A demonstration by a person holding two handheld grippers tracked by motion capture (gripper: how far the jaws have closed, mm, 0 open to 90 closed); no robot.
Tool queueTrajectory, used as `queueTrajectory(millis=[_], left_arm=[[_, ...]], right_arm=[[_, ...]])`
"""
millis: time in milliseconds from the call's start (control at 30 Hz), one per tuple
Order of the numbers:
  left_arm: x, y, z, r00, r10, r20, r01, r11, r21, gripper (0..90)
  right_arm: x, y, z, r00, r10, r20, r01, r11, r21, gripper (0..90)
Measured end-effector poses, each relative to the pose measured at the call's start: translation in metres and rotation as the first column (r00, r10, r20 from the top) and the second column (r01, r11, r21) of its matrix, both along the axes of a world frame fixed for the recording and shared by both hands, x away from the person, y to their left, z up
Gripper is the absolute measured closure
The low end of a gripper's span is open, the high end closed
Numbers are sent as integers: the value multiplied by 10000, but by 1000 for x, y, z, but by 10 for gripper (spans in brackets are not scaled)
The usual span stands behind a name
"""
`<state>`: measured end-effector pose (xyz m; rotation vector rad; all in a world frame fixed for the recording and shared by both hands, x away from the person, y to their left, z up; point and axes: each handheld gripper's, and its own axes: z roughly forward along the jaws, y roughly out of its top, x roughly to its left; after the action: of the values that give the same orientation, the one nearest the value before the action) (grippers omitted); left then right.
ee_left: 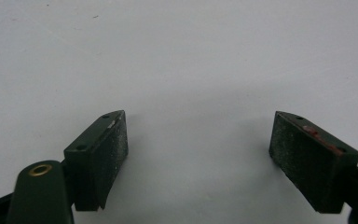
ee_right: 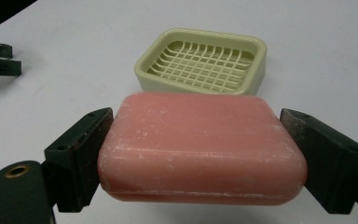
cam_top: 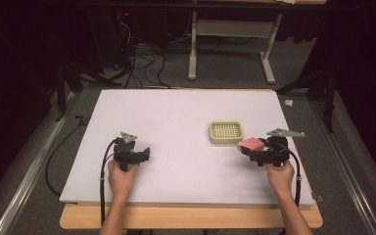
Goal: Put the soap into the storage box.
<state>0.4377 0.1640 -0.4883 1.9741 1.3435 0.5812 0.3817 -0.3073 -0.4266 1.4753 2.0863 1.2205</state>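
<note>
Looks like the carry step: the right hand-held gripper (ee_right: 200,154) has its jaws clamped on the pink soap bar (ee_right: 200,149) just short of the soap dish (ee_right: 203,60), so next it needs lowering in squarely, while the left hand-held gripper (ee_left: 200,154) idles wide open over the tabletop (cam_top: 176,112).

Soap dish (ee_right: 204,62) near rim hidden behind pink soap (ee_right: 200,148).
</note>
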Motion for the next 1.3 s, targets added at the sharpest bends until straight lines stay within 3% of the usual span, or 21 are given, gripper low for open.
queueTrajectory(millis=[500, 1300], left_arm=[[0, 0, 0, 10000, -9, 0, 9, 10000, 13, 200], [0, 0, 0, 10000, -10, 0, 10, 10000, 11, 200]], right_arm=[[19, 8, 10, 10000, -56, -1, 56, 9999, -105, 137], [61, 30, 4, 9993, -205, -300, 192, 9990, -411, 138]])
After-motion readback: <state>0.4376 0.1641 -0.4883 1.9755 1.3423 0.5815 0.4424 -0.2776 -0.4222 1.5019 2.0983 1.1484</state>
